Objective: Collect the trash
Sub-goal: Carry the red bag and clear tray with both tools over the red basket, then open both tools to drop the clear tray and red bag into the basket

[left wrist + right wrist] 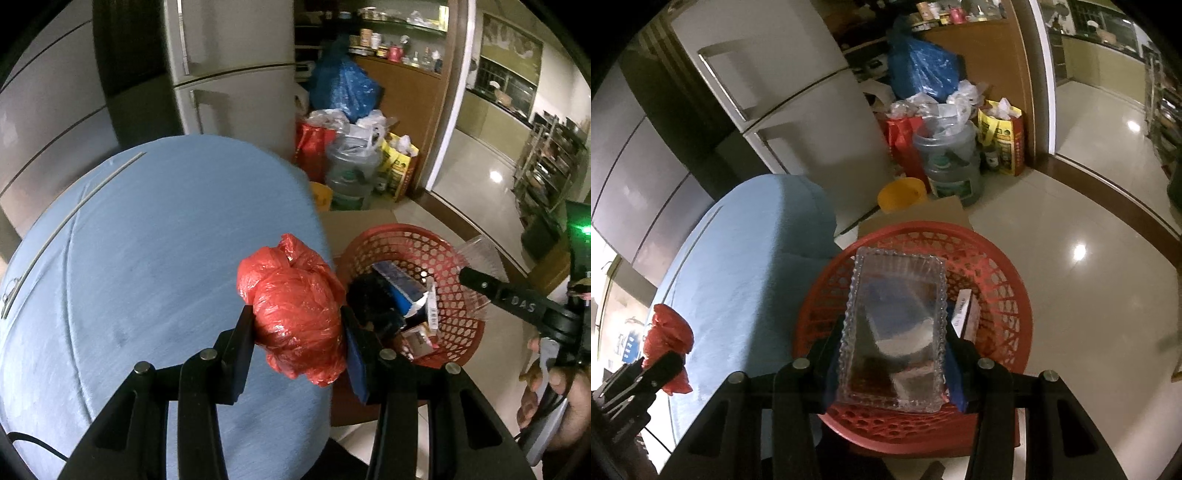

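My left gripper (297, 328) is shut on a crumpled red plastic bag (295, 306), held above the right edge of a blue-covered table (147, 258). It shows at the left edge of the right wrist view (666, 332). My right gripper (892, 339) is shut on a clear plastic tray (895, 328), held over a red mesh basket (997, 295). The basket (399, 243) holds a blue box (400, 284), a dark item and small cartons. The right gripper (480, 284) with the tray (480, 254) shows at the right of the left wrist view.
The basket rests on a cardboard sheet (923, 214) on the tiled floor. Behind it stand a yellow bowl (901, 194), a water jug (951, 166), bags (923, 70) and a fridge (798, 110). A doorway (1108, 129) opens at the right.
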`<state>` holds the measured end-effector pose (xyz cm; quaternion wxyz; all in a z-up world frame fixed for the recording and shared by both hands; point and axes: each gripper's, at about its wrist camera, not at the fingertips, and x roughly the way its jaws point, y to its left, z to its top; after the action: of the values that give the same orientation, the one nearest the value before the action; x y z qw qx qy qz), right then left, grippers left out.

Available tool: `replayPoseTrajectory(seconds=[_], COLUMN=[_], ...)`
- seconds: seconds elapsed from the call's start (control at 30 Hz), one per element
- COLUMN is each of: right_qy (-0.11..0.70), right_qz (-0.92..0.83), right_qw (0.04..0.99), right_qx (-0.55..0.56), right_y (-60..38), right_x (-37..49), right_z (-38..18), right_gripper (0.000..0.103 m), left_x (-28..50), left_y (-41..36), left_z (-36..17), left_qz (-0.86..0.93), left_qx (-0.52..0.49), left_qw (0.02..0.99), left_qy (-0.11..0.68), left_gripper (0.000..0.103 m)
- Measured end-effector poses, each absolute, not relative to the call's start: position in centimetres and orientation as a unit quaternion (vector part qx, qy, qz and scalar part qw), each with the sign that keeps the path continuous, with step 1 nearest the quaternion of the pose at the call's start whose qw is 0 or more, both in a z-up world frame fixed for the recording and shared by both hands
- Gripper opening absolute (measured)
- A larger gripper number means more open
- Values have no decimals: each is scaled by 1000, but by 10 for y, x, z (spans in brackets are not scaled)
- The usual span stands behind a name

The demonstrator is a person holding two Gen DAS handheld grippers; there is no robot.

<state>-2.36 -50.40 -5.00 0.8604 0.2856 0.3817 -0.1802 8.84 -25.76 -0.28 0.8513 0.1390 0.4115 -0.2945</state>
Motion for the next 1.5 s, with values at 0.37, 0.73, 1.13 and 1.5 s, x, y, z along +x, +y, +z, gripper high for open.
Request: replayPoseTrajectory(seconds=[0.37, 0.73, 1.13, 1.5], right_qy=[401, 438, 447, 406], right_qz=[-193, -202, -208, -236], right_qw=[848, 827, 818, 823], right_qx=[287, 290, 295, 320], right_y=[-523, -541, -544, -562], right_x=[-24, -18, -16, -36], right_z=[-67, -87, -93, -78], right_gripper=[49, 54, 72, 72], left_x=[80, 83, 85, 84], left_y=[-295, -317, -325, -346], left_z=[-5, -7, -14, -22], left_qz=[-329, -348, -349, -366], left_qx=[161, 163, 164, 169], left_qw=[836, 824, 820, 808], left_qy=[409, 416, 423, 431], left_gripper=[46, 46, 46, 46])
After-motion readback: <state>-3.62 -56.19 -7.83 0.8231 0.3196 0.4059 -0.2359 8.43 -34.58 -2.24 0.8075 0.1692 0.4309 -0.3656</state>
